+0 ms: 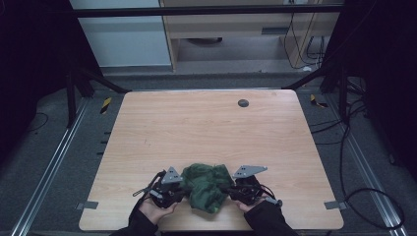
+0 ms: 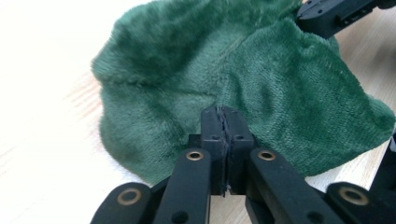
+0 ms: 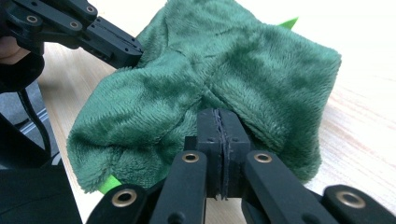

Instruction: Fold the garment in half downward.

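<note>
Left gripper (image 1: pixel 181 189) and right gripper (image 1: pixel 227 189) both clenched, each with its tips at the green cloth (image 1: pixel 206 187) (whether fabric is actually pinched, hard to tell). Best to lift evenly, keeping the hands level. The cloth sits bunched at six o'clock on the bench (image 1: pixel 196 128).

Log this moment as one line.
left gripper: shut on green plush cloth | right gripper: shut on green plush cloth | table: cloth at near edge
</note>
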Motion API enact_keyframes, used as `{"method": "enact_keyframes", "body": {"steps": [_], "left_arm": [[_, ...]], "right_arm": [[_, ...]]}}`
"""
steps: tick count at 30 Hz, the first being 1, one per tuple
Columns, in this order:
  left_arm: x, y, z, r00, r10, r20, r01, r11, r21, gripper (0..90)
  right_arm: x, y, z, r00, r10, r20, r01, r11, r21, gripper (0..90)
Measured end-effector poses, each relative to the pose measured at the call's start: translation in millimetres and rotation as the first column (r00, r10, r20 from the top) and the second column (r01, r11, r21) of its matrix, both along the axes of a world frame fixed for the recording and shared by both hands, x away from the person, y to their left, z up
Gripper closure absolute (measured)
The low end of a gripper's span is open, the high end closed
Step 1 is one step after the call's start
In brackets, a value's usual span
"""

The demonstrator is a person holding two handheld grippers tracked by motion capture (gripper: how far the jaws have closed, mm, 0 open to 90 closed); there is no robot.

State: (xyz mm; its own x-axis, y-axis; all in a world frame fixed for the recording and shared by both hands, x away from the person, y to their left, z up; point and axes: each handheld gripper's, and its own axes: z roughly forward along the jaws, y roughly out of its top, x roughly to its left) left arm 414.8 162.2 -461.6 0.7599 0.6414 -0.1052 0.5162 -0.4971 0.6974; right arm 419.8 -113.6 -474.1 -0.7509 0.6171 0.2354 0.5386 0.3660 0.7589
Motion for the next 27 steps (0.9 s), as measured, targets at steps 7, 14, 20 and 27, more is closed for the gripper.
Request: {"method": "enact_keyframes", "body": {"steps": [7, 14, 20, 27], "left_arm": [[4.8, 12.7, 10.8, 0.9967, 0.073, 0.035, -0.071, 0.9967, -0.037, 77.6], [12.5, 31.7, 15.8, 0.9852, 0.163, 0.051, -0.16, 0.9852, -0.06, 65.5], [18.7, 52.0, 14.2, 0.9684, 0.238, 0.076, -0.234, 0.9709, -0.048, 56.8], [25.8, 79.9, 10.5, 0.9428, 0.319, 0.097, -0.315, 0.9476, -0.052, 46.2]], "right_arm": [[2.9, -9.8, 9.9, 0.9972, -0.061, 0.044, 0.059, 0.997, 0.048, 82.0], [11.0, -28.8, 13.8, 0.985, -0.155, 0.076, 0.151, 0.987, 0.054, 70.3], [19.3, -50.4, 13.1, 0.965, -0.244, 0.097, 0.242, 0.97, 0.026, 62.2], [26.4, -74.0, 11.1, 0.9373, -0.333, 0.102, 0.335, 0.942, -0.001, 52.6]]}}
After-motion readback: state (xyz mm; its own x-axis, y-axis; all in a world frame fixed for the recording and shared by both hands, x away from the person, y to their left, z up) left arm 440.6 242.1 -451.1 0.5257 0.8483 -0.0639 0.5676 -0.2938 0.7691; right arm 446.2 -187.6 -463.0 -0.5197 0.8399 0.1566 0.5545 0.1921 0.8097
